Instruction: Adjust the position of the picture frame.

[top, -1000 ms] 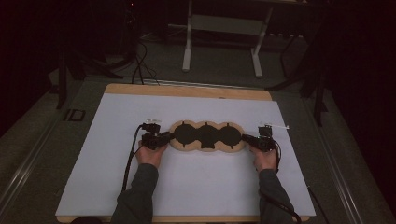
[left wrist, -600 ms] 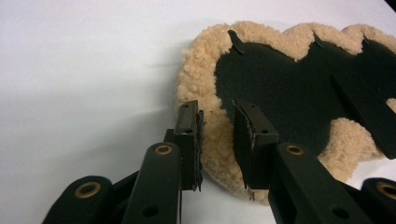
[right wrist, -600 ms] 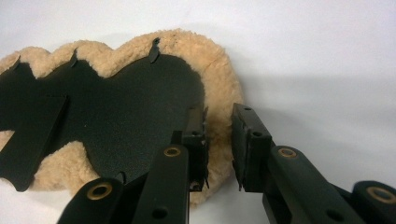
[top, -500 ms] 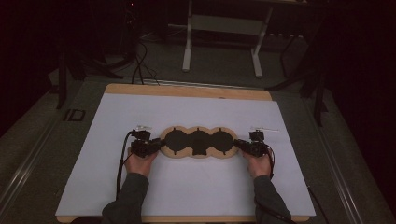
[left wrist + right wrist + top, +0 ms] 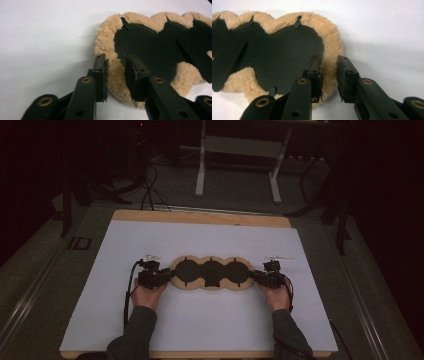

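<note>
On my left, my left gripper (image 5: 161, 277) sits at the left end of the fleece pad (image 5: 212, 273), a tan, three-lobed piece with a black face turned up. In the left gripper view my two black jaws straddle the fluffy tan rim of that end; they have just been opening, and a gap shows between the pads and the fleece, so I have let go there. The pad lies flat across the middle of the white table sheet (image 5: 200, 240), stretched between my hands. On my right, my right gripper (image 5: 265, 278) meets the pad's right end. In the right gripper view those jaws also bracket the tan rim, just opened, pressing on nothing.
</note>
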`<state>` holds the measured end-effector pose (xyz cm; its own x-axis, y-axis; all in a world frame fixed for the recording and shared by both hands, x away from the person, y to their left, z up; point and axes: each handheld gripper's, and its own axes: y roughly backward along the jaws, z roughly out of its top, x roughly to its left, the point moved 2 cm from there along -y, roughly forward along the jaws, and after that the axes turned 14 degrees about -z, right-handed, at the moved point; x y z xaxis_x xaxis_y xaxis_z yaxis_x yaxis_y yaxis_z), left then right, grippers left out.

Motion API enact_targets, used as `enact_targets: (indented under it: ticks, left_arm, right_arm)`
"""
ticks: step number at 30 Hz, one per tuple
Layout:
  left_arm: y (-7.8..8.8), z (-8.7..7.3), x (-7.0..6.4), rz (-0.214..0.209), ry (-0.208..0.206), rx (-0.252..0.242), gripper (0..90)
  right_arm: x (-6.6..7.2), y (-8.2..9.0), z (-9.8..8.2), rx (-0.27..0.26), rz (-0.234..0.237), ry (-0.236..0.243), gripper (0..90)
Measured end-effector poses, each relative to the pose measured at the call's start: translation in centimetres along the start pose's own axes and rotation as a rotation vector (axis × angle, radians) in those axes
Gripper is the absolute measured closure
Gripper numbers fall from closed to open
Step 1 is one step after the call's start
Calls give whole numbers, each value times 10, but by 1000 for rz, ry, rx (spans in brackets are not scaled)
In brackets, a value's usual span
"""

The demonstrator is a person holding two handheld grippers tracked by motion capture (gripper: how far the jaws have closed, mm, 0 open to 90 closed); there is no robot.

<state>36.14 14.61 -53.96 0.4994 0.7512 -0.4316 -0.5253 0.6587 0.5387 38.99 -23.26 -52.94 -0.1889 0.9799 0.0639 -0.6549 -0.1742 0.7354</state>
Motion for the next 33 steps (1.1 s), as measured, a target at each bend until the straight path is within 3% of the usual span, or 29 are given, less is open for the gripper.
enact_targets:
  ticks: [3,4,9,18,27,33]
  left_arm:
    - [3,0,-2,14,-28,7,645]
    - [7,-1,-5,30,-64,13,638]
    - [15,-6,-11,67,-143,32,615]
    - [26,-17,-16,78,-202,47,608]
    - [27,-21,-25,78,-252,73,597]
    - [26,-21,-28,88,-282,91,597]
  right_arm:
    - [0,1,-1,-12,-8,14,697]
    - [2,3,-2,-18,-17,40,676]
    - [7,12,-5,-48,-52,134,646]
    - [14,24,-14,-67,-106,262,622]
    - [10,36,-19,-62,-117,328,586]
    - [13,35,-26,-85,-100,307,591]
